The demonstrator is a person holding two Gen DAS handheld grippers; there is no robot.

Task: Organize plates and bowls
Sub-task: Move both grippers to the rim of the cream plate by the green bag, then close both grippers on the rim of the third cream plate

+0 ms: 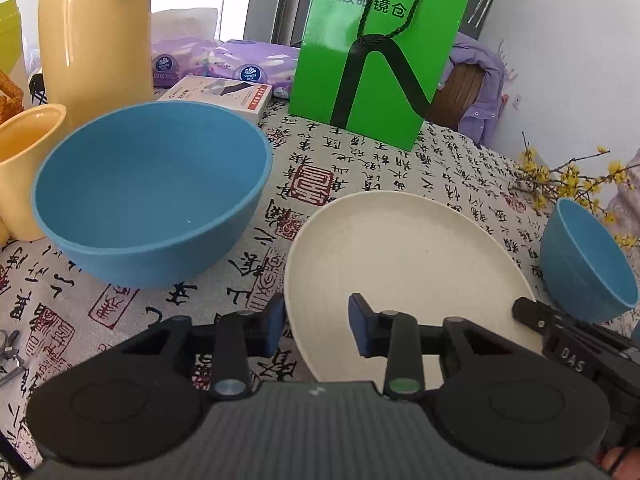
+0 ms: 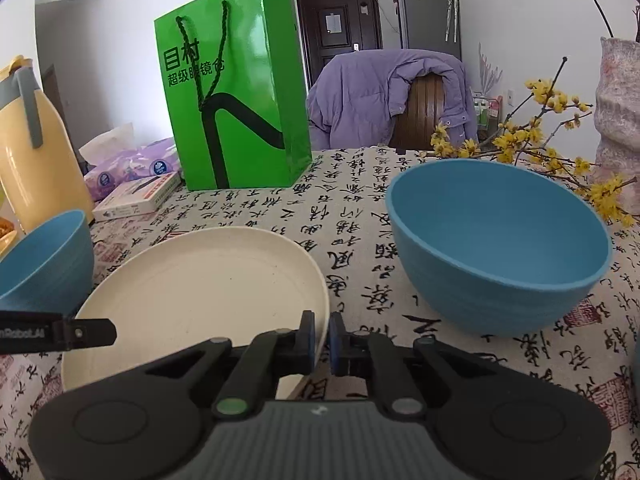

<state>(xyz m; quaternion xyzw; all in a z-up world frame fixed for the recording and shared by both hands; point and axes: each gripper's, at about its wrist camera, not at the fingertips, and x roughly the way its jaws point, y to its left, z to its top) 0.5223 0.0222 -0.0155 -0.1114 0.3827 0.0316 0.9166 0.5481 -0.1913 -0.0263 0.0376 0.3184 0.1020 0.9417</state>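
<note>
A cream plate (image 1: 400,260) (image 2: 200,288) lies on the calligraphy-print tablecloth between two blue bowls. In the left wrist view one bowl (image 1: 152,192) stands to the plate's left and the other (image 1: 588,260) at its right. My left gripper (image 1: 316,320) straddles the plate's near-left rim; its blue pads stand apart from the rim, so it is open. My right gripper (image 2: 322,336) is shut on the plate's near-right rim, which sits between its pads. To its right stands a blue bowl (image 2: 500,256), and the other bowl (image 2: 44,260) is at the far left.
A green paper bag (image 1: 372,52) stands behind the plate. A yellow thermos (image 1: 92,32) and a yellow cup (image 1: 24,168) stand at the back left beside a white box (image 1: 224,96) and tissue packs (image 1: 224,60). Yellow flower branches (image 2: 532,148) reach over the right bowl.
</note>
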